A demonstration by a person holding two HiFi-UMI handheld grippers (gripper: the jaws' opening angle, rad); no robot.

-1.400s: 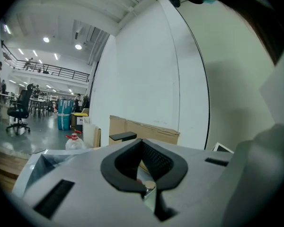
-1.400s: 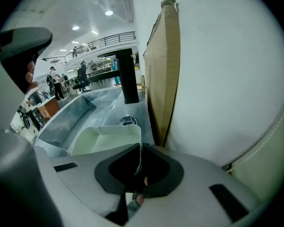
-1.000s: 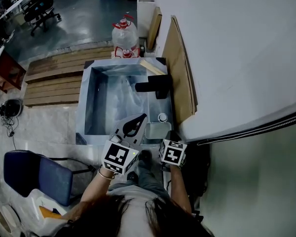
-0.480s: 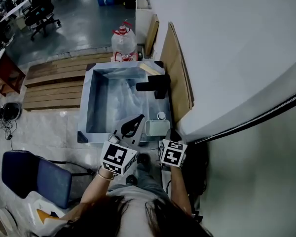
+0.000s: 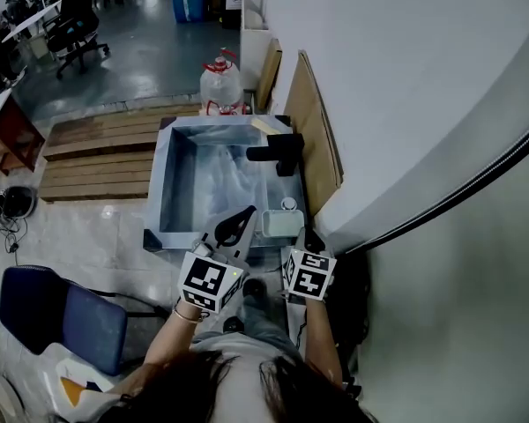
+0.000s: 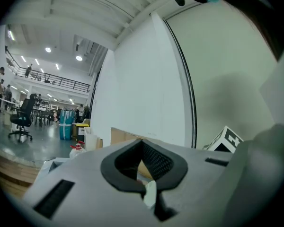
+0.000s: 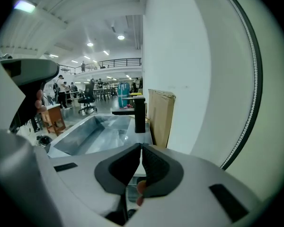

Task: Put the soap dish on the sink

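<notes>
The soap dish, a pale rectangular tray, rests on the near right corner of the metal sink, beside a small white round cap. My right gripper sits just behind the dish at the sink's near edge; its jaws are shut tip to tip with nothing between them. My left gripper hovers over the sink's near rim to the left of the dish, jaws shut and empty. The basin stretches ahead in the right gripper view.
A black faucet stands on the sink's right side. Cardboard sheets lean on the white wall at the right. A large water bottle stands behind the sink. Wooden planks lie at the left, a blue chair near me.
The head view has shifted slightly. Both grippers stay shut near the sink's near edge, and the soap dish stays on the corner.
</notes>
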